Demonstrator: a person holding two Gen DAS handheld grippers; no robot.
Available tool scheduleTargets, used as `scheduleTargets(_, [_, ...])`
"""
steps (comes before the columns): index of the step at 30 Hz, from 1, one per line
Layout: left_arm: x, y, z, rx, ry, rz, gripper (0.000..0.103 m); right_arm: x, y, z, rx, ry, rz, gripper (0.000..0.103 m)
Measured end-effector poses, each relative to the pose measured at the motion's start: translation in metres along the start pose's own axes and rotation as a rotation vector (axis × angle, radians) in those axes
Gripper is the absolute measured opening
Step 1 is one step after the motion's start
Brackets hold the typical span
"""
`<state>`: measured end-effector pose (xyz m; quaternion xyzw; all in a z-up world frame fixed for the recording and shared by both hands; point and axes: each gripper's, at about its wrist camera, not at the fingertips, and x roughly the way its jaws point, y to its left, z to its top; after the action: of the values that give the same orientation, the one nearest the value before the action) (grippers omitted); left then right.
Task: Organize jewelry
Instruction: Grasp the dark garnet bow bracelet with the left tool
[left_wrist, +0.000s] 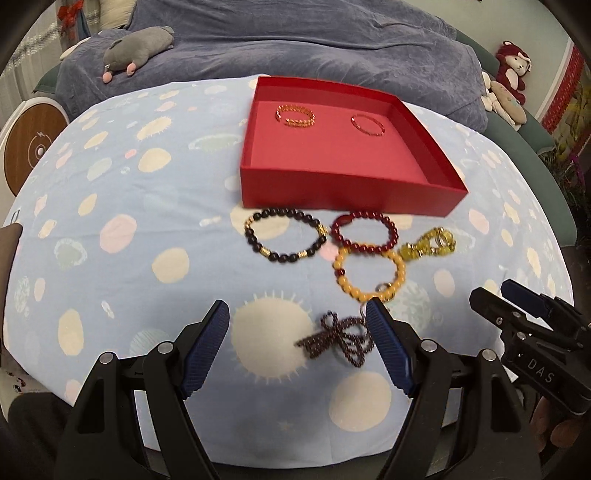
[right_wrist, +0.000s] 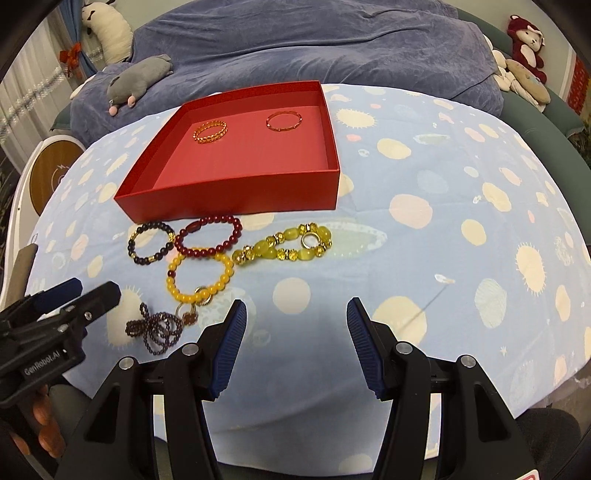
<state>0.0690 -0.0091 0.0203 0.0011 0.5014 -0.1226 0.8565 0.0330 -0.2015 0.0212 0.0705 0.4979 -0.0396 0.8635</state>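
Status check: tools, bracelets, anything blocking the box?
Left tool open, empty; right tool open, empty. Two bangles in red box; five bracelets on cloth, dark purple strand nearest left tool. Path to box clear.

The letters "DAS" are printed in pale type on the black body of the right gripper (left_wrist: 524, 306), seen at the right edge of the left wrist view. "GenRobot.AI" is printed on the black body of the left gripper (right_wrist: 92, 291), at the left edge of the right wrist view.
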Motion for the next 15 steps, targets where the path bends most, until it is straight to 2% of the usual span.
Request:
scheduleTargets(2, [0.005, -0.003, -0.010, 0.002, 0.020, -0.008, 0.072, -0.002, -0.001, -0.008, 0.003, 0.004, 0.001, 0.055])
scheduleTargets(8, [0.019, -0.006, -0.021, 0.001, 0.051, -0.030, 0.056, -0.005, -0.001, -0.022, 0.009, 0.011, 0.004, 0.055])
scheduleTargets(13, [0.027, -0.004, -0.022, -0.018, 0.061, -0.060, 0.034, -0.003, -0.002, -0.026, 0.016, 0.017, 0.011, 0.055])
scheduleTargets(15, [0.028, -0.005, -0.022, -0.016, 0.055, -0.064, 0.030, -0.003, 0.000, -0.027, 0.012, 0.020, 0.014, 0.055])
